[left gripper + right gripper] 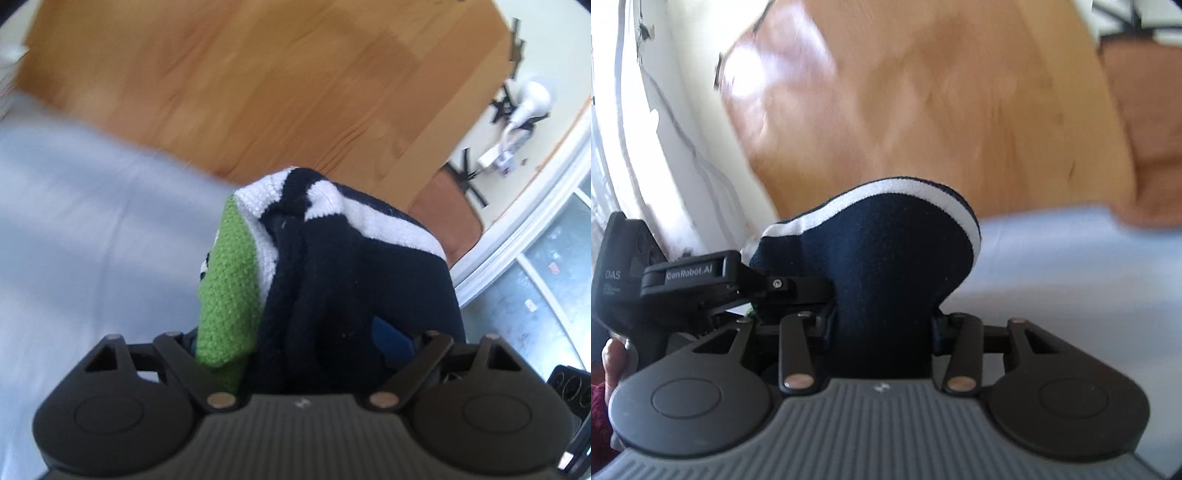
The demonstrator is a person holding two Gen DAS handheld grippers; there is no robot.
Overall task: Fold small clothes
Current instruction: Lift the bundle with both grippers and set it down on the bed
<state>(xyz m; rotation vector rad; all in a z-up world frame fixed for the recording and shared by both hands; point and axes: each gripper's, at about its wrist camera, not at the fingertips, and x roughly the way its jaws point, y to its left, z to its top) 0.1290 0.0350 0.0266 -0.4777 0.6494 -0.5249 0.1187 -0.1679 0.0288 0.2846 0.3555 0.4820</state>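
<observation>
Tools (295, 347) (882, 325) side by side, gripping sock (332, 258)

Left wrist view: looks forward and slightly down over the left gripper (303, 343), very near a knitted garment (332, 258); right wrist view: likewise over the right gripper (882, 325); both share the garment, grey sheet (92, 240) and wooden board (258, 92).

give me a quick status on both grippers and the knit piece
Left gripper bunched full of navy, white and green knit garment. Right gripper clamped on its navy, white-trimmed part. Held above pale grey sheet; nothing in the way.
</observation>
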